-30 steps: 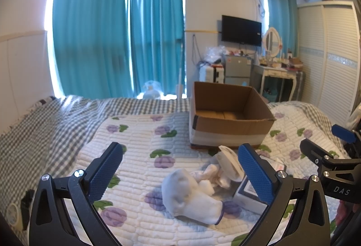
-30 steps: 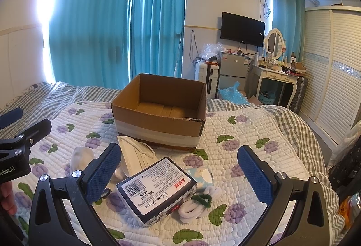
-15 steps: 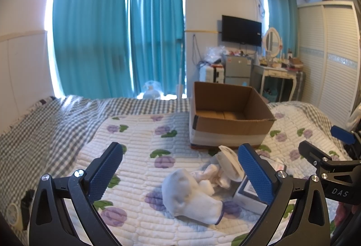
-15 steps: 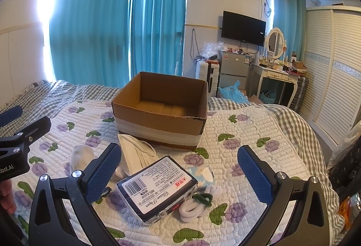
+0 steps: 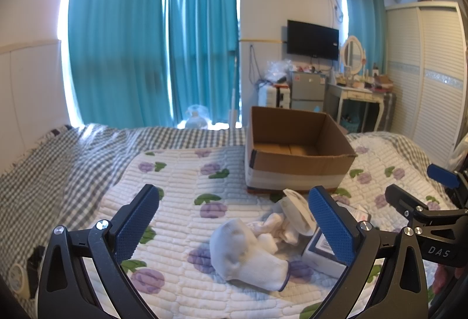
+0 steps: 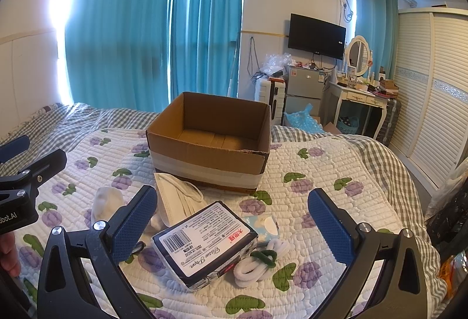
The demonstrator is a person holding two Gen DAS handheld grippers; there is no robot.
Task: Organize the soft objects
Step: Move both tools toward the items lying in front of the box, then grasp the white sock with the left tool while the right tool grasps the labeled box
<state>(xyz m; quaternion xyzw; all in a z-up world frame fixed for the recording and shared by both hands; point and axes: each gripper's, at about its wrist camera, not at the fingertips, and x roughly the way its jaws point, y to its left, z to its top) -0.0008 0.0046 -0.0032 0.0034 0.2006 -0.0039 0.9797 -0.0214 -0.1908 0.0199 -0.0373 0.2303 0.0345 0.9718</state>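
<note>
Two black grippers with blue textured pads hover low over the bed, both with jaws spread wide and nothing between them. The left gripper (image 5: 234, 227) looks straight down on a crumpled white sock (image 5: 245, 253), which lies near, slightly right of the midline between its fingers, long axis running from near right to far left. The right gripper (image 6: 232, 227) faces a dark-edged plastic pack of tissue paper (image 6: 204, 243), centred between its pads and turned diagonally, one corner pointing at the camera. Just right of the pack sit a coil of white cord with a green tie (image 6: 260, 260) and a small pale blue pouch (image 6: 263, 224); behind it, touching its far left corner, lies a folded white face mask (image 6: 178, 197).

The relation that matters most, I judge: the sock is the left gripper's nearer target and the pack the right's, each lying between its gripper and the box, so a short reach down should serve (the pack's diagonal set may call for a twist of the wrist first).

Everything rests on a white quilted bedspread printed with purple flowers (image 6: 321, 181), over grey checked bedding. Farther off stands the open brown cardboard box (image 6: 210, 149), empty so far as can be seen, its near wall just behind the mask. Beyond are teal curtains (image 6: 146, 32), a wall-mounted television and a white dressing table.
</note>
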